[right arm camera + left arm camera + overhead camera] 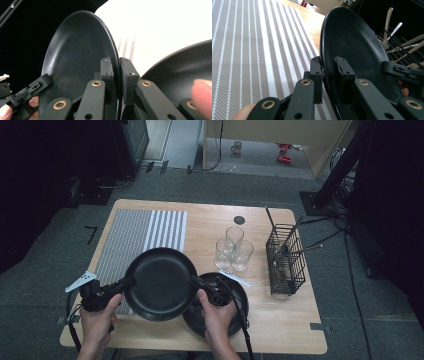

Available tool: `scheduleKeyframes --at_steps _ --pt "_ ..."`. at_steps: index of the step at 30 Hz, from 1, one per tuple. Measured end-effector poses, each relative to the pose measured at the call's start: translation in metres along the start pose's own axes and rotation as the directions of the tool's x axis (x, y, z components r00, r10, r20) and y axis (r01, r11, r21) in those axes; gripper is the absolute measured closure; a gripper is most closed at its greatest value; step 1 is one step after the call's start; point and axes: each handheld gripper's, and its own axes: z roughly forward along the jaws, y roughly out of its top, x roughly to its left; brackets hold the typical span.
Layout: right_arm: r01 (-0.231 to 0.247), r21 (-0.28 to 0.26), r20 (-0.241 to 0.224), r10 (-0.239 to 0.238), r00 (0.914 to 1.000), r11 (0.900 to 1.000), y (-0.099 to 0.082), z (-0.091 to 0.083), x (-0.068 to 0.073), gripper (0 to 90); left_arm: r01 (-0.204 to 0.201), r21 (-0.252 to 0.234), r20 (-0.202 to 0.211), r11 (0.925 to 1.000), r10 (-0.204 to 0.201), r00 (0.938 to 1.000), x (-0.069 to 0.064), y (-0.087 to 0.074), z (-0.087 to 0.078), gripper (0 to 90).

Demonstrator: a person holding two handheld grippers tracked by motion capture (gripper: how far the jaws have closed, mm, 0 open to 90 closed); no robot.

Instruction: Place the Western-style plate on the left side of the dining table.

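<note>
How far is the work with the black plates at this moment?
Done: the upper plate is gripped at both edges, by the left gripper and the right gripper, and held above the table. In hand: carrying it, partly over the striped mat. Left: setting it down somewhere; a second plate lies on the table, untouched. Probably the job is near its middle.

Right gripper [119,75] jaws clamp black plate [75,55] rim at centre frame; second black plate [175,75] lower right; left gripper [27,92] lower left
</note>
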Motion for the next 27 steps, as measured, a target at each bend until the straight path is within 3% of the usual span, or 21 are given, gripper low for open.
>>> scheduleKeyframes --at_steps 16,27 --pt "0.053 0.038 -0.005 -0.052 0.9986 0.9979 0.012 0.025 0.019 83.1 0.029 -0.029 -0.038 0.9992 -0.031 0.9988 0.018 0.009 -0.007 78.4" --pt "0.051 0.077 -0.016 -0.050 0.9986 0.9957 0.023 0.048 0.019 83.1 0.054 -0.031 -0.075 0.9981 -0.056 0.9956 0.030 0.019 0.000 78.2"
